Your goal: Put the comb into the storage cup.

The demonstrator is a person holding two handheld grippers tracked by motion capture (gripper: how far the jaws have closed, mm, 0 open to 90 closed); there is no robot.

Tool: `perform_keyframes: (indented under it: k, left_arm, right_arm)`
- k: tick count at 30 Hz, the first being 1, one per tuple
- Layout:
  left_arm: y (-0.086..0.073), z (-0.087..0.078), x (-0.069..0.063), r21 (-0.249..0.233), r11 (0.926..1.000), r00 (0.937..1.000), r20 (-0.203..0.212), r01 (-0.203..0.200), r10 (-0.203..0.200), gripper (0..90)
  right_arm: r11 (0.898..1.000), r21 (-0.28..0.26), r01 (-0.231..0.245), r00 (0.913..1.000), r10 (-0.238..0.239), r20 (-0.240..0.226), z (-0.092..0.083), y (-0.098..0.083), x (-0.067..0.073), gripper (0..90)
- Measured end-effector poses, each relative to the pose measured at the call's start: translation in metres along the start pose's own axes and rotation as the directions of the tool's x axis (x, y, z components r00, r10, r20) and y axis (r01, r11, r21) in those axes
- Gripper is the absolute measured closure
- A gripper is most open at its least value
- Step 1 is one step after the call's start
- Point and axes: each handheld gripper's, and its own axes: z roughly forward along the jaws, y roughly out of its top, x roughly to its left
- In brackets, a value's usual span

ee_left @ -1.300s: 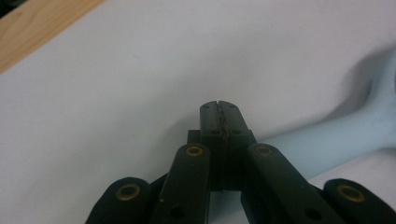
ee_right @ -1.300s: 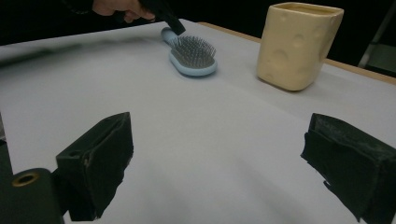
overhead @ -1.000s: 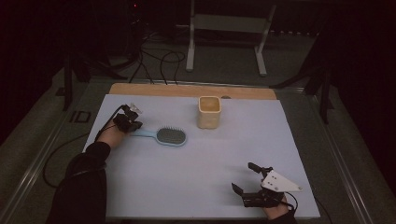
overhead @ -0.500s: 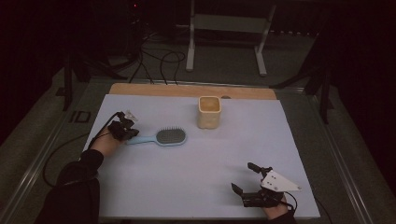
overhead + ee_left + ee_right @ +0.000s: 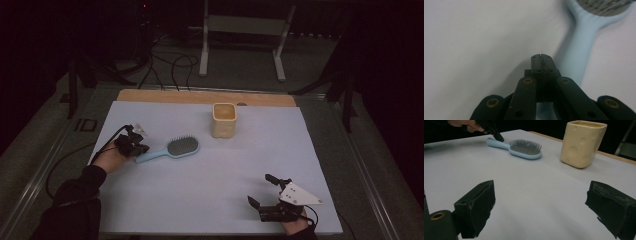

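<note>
A light blue hairbrush [image 5: 172, 149] lies bristles up on the white sheet [image 5: 200, 200], left of centre, its handle pointing left. My left gripper [image 5: 141, 148] sits at the end of that handle, tips down. In the left gripper view the jaws [image 5: 541, 57] are pressed flat together with nothing between them, and the brush handle [image 5: 579, 50] runs past their right side. My right gripper [image 5: 259, 188] rests near the front right edge, open and empty. The right gripper view looks between its wide-apart jaws [image 5: 544, 202] toward the brush [image 5: 524, 148] and the left gripper [image 5: 496, 135].
A cream square cup [image 5: 223, 120] with round dimples stands upright behind the brush, toward the back centre [image 5: 581, 143]. A wooden strip [image 5: 200, 96] borders the sheet's far edge. Cables and a metal stand lie on the floor beyond the table.
My left hand has drawn back toward the near side, along the brush handle to its end. The brush, the cup and the right gripper have stayed put.
</note>
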Motion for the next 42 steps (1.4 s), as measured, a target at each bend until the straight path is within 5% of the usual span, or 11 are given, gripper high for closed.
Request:
perform_keyframes:
  k: [24,34,42]
  left_arm:
    - [-0.012,-0.012,-0.043,0.033,0.999,0.9958,0.087,-0.031,0.028,90.0]
    - [-0.01,-0.014,-0.062,0.029,0.9979,0.9876,0.147,-0.059,0.054,90.0]
    - [-0.008,-0.017,-0.066,0.043,0.9987,0.985,0.171,-0.028,0.02,90.0]
  right_arm:
    - [1.0,0.0,-0.003,1.0,0.003,0.002,0.0,0.0,0.0,8.1]
    - [1.0,0.0,-0.001,0.9999,0.001,0.011,-0.001,0.0,0.0,8.1]
    - [1.0,0.004,-0.003,1.0,0.003,0.009,0.0,0.0,0.0,8.1]
